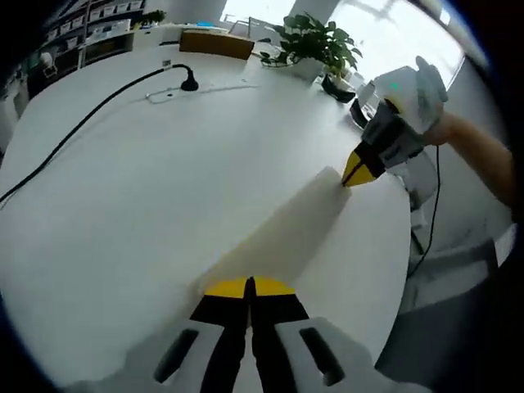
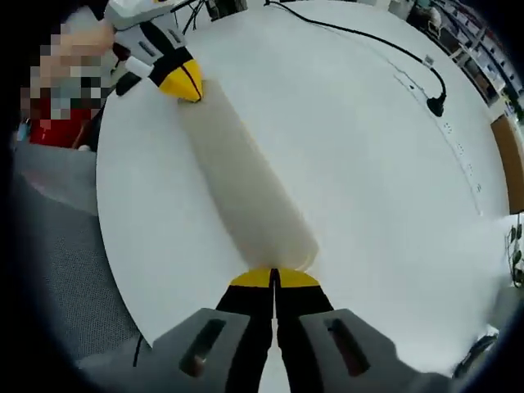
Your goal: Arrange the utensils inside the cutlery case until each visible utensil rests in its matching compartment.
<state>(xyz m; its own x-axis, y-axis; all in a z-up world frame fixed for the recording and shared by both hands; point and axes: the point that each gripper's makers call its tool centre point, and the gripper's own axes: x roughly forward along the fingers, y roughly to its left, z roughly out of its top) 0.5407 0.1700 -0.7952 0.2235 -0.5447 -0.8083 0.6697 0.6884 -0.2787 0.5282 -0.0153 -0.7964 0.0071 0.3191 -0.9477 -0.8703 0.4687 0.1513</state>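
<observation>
Nearest the lens in the left gripper view, the left gripper (image 1: pixel 250 286) has its yellow-tipped jaws pressed together at the near end of the cutlery case (image 1: pixel 282 233); whether they pinch its thin edge or merely touch it cannot be told. The case is a long, pale, closed box lying flat on the white table (image 1: pixel 147 188), running diagonally away from the camera. At its far end the right gripper (image 1: pixel 354 173) meets the case with its jaws likewise drawn together.

The right gripper view gives the reverse arrangement: the right gripper (image 2: pixel 273 278) sits at one end of the cutlery case (image 2: pixel 246 188), jaws closed with no gap between the tips, and the left gripper (image 2: pixel 184 82) is at the opposite end, near the table (image 2: pixel 360 147) edge. A black cable (image 1: pixel 90 119) crosses the table well apart from the case, and a potted plant (image 1: pixel 315 41) stands at the far side.

Handling, as a judgement: the case looks like a rigid, smooth, lightweight shell, probably plastic or coated wood. Its long shape makes it liable to pivot if pushed at one end alone, so opposed contact at both short ends suits it. The smooth finish may let the jaws slip; a hold on a lid seam or end lip would be surer. No utensils are visible, so the case presumably has yet to be opened.
</observation>
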